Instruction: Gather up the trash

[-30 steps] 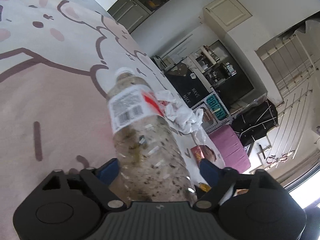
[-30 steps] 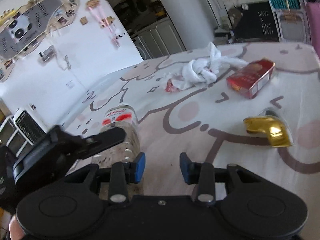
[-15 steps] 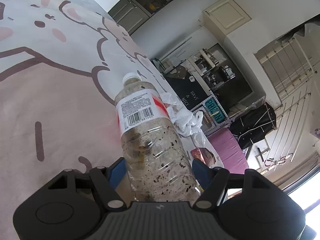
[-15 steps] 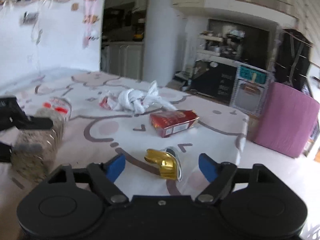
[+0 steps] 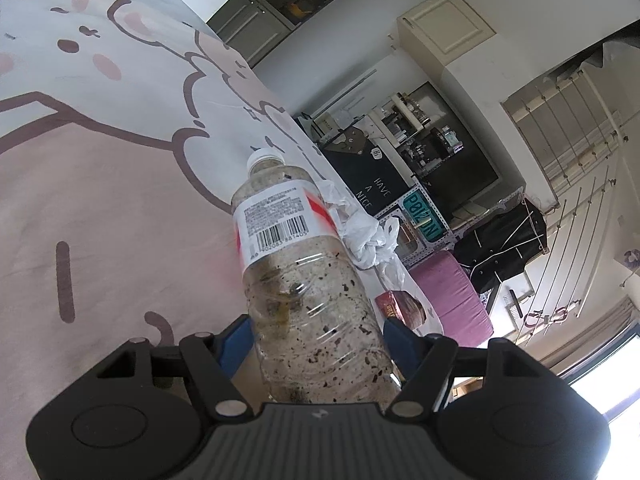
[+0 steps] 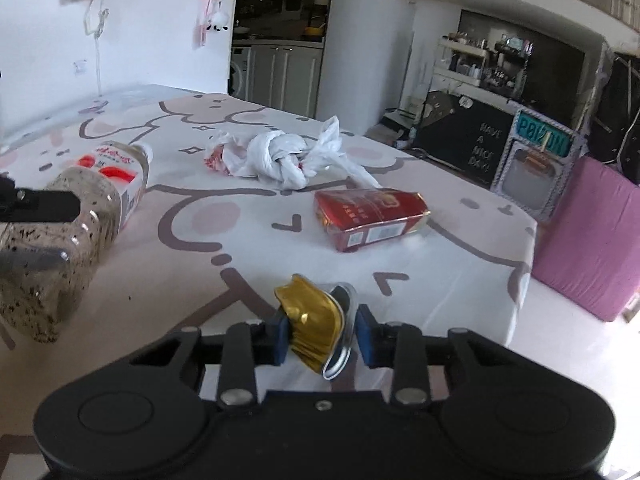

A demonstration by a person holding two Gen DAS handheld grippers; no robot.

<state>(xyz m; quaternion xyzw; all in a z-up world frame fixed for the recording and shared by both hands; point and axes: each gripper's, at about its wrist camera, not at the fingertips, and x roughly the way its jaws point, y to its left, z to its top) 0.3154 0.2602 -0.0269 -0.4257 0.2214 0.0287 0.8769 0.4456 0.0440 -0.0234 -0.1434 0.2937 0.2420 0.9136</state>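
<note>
My left gripper is clamped on the lower body of a clear plastic bottle speckled with dark debris, red-and-white label and white cap pointing away from me over the pink cartoon-print tablecloth. In the right view I see that bottle at the far left. My right gripper has its 2 blue pads against the sides of a crushed gold metal can at the near edge of the cloth; I cannot tell how firmly it grips. Beyond it lies a red cardboard cigarette pack, and just behind that a knotted white plastic bag.
</note>
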